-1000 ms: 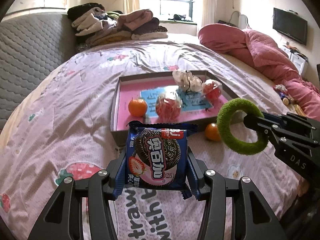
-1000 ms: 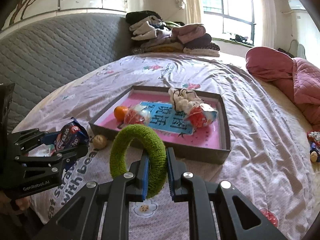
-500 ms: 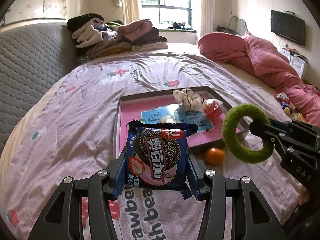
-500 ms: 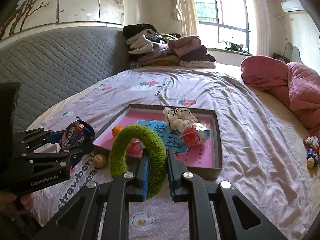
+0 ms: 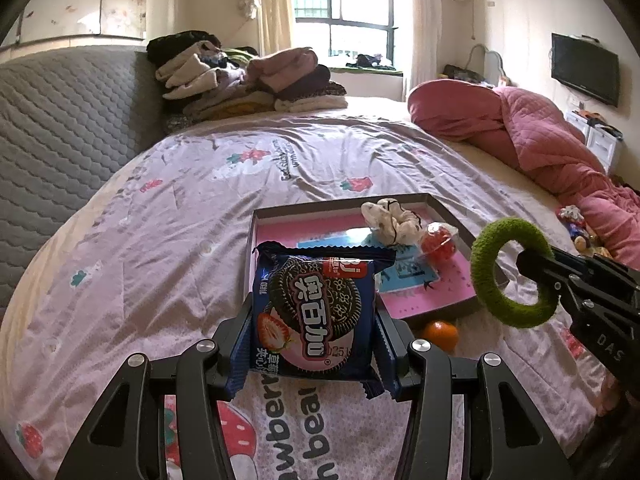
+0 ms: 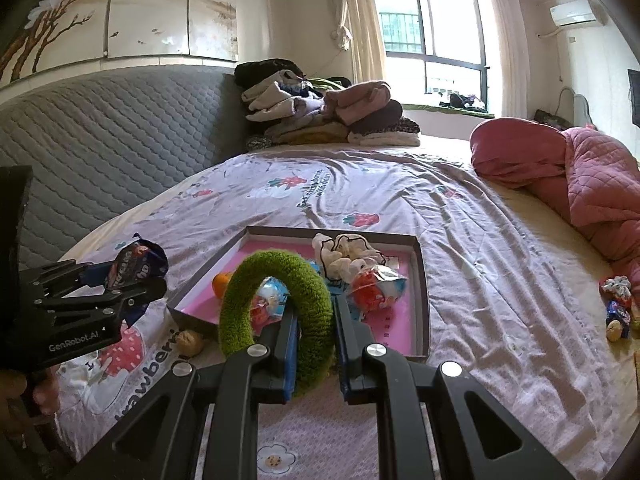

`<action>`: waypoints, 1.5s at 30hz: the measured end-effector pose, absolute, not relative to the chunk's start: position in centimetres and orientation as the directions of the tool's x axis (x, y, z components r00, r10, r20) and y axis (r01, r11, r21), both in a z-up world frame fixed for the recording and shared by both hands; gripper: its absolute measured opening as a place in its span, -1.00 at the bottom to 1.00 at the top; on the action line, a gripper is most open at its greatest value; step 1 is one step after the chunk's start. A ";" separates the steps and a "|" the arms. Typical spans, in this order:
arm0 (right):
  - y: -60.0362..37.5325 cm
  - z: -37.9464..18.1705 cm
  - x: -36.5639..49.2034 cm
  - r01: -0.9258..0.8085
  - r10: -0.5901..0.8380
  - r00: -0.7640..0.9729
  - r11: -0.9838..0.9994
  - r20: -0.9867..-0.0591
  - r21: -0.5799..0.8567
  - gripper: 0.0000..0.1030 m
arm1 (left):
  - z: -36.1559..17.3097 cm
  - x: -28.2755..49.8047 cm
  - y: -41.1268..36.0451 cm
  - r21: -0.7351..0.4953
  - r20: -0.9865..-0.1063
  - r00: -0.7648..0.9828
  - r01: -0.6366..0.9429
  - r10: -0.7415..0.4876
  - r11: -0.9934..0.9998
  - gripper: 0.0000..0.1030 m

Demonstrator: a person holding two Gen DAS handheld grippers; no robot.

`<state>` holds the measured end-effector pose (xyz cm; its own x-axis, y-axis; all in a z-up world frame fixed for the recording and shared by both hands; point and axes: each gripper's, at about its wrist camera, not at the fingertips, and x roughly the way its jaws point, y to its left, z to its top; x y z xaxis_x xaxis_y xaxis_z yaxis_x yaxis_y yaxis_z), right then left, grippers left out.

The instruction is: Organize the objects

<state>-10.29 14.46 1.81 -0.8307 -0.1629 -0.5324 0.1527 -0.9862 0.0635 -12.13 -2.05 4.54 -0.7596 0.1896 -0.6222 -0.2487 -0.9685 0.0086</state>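
Note:
My left gripper [image 5: 316, 344] is shut on a blue strawberry cookie packet [image 5: 316, 312], held upright above the bed, just short of the pink-lined tray [image 5: 280, 216]. A fuzzy green ring [image 6: 276, 264] stands on edge in my right gripper [image 6: 314, 340], which is shut on its lower rim. From the left wrist view, that ring [image 5: 486, 288] hangs over the tray's near right corner. The tray [image 6: 422, 280] holds a white scrunchie [image 6: 344, 254], a red wrapped ball [image 6: 372, 294], a second wrapped ball [image 6: 268, 300] and an orange [image 6: 222, 282].
A loose orange [image 5: 440, 334] and a walnut-like ball [image 6: 190, 342] lie on the sheet beside the tray's near edge. Folded clothes [image 5: 248, 80] are piled by the grey headboard [image 5: 60, 128]. A pink quilt [image 5: 540, 136] and small toys [image 6: 618, 308] lie to the right.
Both grippers have risen a little and tipped up, so the tray sits lower in both views. Each grip is unchanged.

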 end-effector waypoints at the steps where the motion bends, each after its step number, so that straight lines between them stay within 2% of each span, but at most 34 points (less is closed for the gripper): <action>1: 14.5 1.8 -10.3 0.149 -0.159 -0.833 -0.987 -0.530 0.063 -0.68 | 4.6 -12.2 -2.0 0.011 -0.620 -0.761 -0.251 0.190 -0.968 0.03; 45: 16.4 6.4 -15.5 0.051 -0.058 -0.896 -0.998 -0.441 0.027 -0.68 | 7.1 -16.8 -2.5 0.032 -0.562 -0.808 -0.239 0.180 -0.971 0.03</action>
<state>-15.49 16.38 6.39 -0.8958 -0.0576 -0.4408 0.0507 -0.9983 0.0274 -16.82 -2.49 7.08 -0.8075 0.1798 -0.5618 -0.2386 -0.9706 0.0322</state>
